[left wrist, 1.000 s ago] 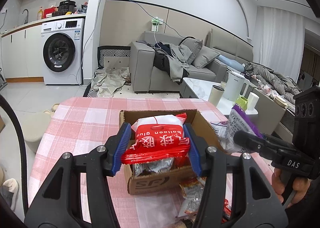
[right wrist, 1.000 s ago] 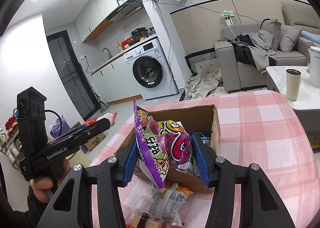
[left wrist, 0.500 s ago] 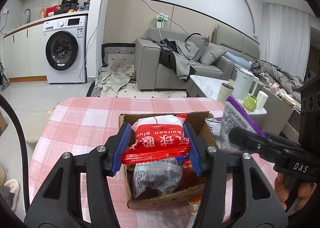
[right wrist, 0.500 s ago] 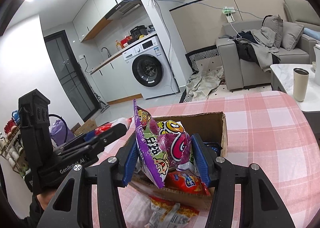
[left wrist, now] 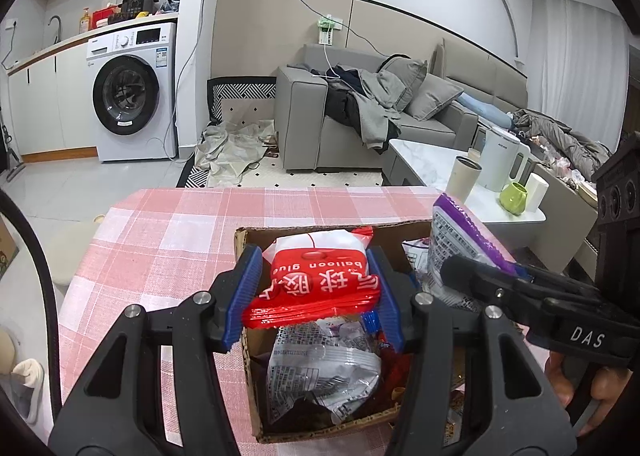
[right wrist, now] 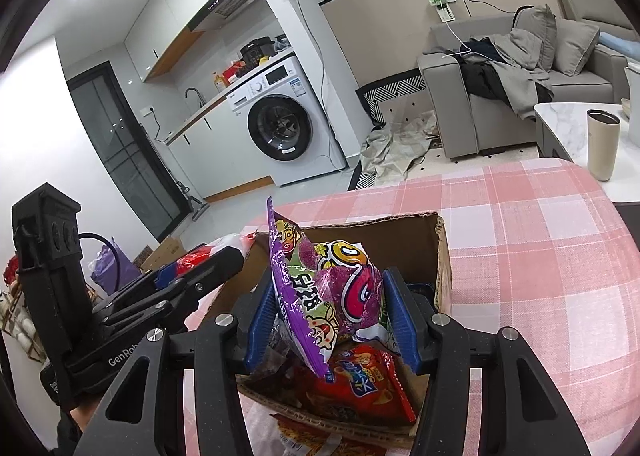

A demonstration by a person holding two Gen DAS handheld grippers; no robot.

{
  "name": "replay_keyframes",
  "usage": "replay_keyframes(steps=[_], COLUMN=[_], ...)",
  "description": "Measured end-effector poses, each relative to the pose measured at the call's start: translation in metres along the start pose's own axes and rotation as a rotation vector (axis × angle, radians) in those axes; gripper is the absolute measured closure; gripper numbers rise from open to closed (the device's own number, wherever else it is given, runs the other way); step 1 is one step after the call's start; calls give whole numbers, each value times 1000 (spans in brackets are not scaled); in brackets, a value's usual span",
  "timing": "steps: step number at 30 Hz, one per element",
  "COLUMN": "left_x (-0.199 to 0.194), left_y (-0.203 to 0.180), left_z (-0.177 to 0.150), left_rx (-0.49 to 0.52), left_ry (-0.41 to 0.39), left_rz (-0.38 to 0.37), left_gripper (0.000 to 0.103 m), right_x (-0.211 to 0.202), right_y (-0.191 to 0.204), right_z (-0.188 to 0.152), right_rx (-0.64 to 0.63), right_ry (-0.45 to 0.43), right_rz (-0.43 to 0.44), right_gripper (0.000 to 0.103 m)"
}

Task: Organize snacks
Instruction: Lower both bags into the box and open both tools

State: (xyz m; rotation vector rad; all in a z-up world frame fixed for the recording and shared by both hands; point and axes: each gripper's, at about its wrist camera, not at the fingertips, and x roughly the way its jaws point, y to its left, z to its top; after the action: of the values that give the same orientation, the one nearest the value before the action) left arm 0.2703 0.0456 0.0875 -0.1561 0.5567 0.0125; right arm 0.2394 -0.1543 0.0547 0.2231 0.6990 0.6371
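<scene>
My left gripper (left wrist: 314,290) is shut on a red and white snack packet (left wrist: 316,280), held above the open cardboard box (left wrist: 250,340) on the pink checked table. My right gripper (right wrist: 332,320) is shut on a purple snack bag (right wrist: 324,292), also over the cardboard box (right wrist: 400,236). Inside the box lie a silver printed bag (left wrist: 324,372) and a red chip bag (right wrist: 360,388). In the left wrist view the right gripper (left wrist: 476,280) with its purple bag (left wrist: 460,244) shows at the right. In the right wrist view the left gripper (right wrist: 208,268) shows at the left.
The pink checked tablecloth (left wrist: 168,232) stretches beyond the box. Another snack packet (right wrist: 312,440) lies on the cloth in front of the box. A low white table (left wrist: 432,164) with a tumbler, kettle and green mug stands to the right, past the table edge.
Both grippers have moved forward and down over the box with their packets. The box interior now fills more of each view and the packets inside it show.
</scene>
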Motion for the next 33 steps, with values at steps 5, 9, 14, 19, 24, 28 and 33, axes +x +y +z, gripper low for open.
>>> replay_keyframes(steps=[5, 9, 14, 19, 24, 28, 33], left_x=[7, 18, 25, 31, 34, 30, 16], left_y=[3, 1, 0, 1, 2, 5, 8], left_z=[-1, -1, -4, -4, -4, -3, -4], left_rx=[-2, 6, 14, 14, 5, -9, -23], left_ry=[11, 26, 37, 46, 57, 66, 60], left_rz=[5, 13, 18, 22, 35, 23, 11], left_gripper=[52, 52, 52, 52, 51, 47, 20], right_x=[8, 13, 15, 18, 20, 12, -2], right_y=[-2, -4, -5, -6, -9, -9, -7], right_z=[0, 0, 2, 4, 3, 3, 3], right_rx=[2, 7, 14, 9, 20, 15, -8], right_ry=[10, 22, 22, 23, 35, 14, -25], right_rz=[-4, -11, -16, -29, -41, -51, -62], right_gripper=[50, 50, 50, 50, 50, 45, 23])
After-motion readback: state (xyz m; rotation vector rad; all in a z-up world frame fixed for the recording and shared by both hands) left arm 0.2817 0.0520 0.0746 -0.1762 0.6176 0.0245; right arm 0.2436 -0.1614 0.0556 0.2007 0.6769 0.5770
